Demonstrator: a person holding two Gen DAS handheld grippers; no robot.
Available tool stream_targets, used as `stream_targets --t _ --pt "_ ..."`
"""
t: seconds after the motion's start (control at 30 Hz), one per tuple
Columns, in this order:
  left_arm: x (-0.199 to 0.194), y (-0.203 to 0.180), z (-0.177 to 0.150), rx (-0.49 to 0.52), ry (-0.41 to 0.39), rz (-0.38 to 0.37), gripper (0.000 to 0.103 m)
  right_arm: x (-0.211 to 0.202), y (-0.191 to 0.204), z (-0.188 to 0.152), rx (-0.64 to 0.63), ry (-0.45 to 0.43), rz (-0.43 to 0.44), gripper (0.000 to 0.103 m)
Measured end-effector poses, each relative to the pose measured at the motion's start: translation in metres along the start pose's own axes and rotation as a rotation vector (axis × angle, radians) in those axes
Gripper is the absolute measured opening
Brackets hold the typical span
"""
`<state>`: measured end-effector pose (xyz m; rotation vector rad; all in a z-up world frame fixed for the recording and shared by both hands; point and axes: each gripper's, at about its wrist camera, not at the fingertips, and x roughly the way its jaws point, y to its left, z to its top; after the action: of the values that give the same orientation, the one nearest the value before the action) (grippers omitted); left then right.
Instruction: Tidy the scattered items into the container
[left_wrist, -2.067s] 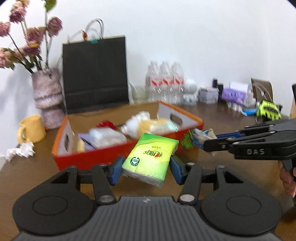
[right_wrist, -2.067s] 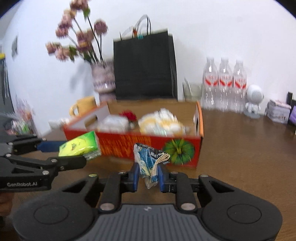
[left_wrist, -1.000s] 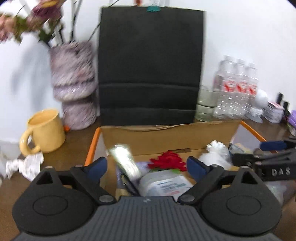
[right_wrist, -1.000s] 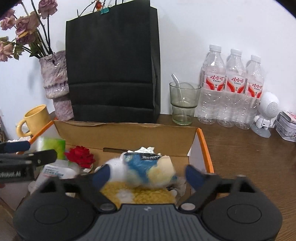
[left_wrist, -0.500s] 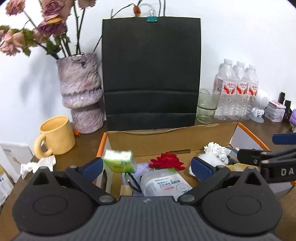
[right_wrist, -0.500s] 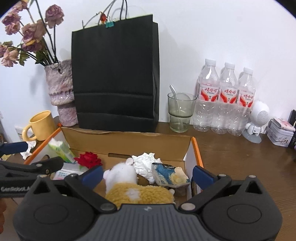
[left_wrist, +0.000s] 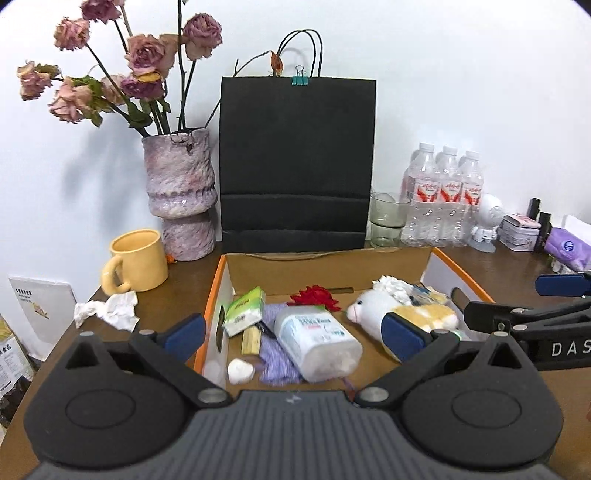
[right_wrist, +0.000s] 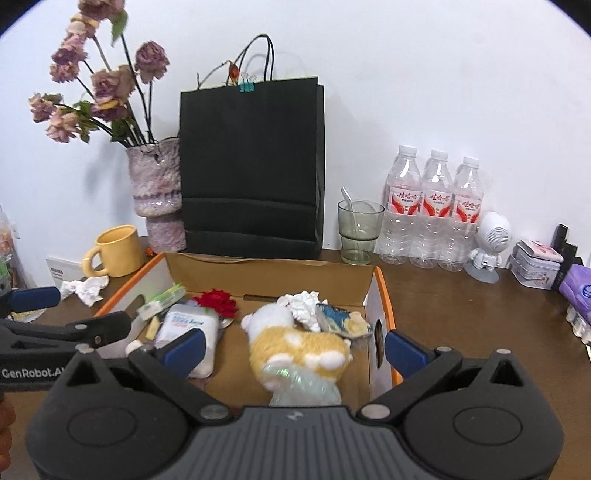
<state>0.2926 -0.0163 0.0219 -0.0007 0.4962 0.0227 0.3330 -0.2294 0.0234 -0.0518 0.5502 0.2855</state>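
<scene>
The left hand-held gripper (left_wrist: 293, 334) stands wide apart with nothing between its blue pads, poised over an orange-edged cardboard box (left_wrist: 218, 280) on the brown surface (left_wrist: 517, 266). Inside the box lie a green tissue pack (left_wrist: 246, 311) leaning against the left wall, a white wipes pack (left_wrist: 316, 341), a red flower (left_wrist: 316, 296) and a white-and-yellow plush toy (left_wrist: 399, 314). The right hand-held gripper (left_wrist: 509, 304) reaches in from the right edge. A yellow mug (left_wrist: 136, 260) and crumpled paper (left_wrist: 107, 312) sit left of the box.

Box (left_wrist: 436, 258) open from above (black bag (left_wrist: 297, 162) and vase (left_wrist: 181, 192) crowd behind)
</scene>
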Motion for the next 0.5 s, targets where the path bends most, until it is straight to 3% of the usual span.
stream_targets --t 0.5 --pt "-0.098 -0.010 -0.025 -0.008 -0.031 0.006 0.103 -0.103 0.023 -0.026 -0.003 -0.052 0.017 0.103"
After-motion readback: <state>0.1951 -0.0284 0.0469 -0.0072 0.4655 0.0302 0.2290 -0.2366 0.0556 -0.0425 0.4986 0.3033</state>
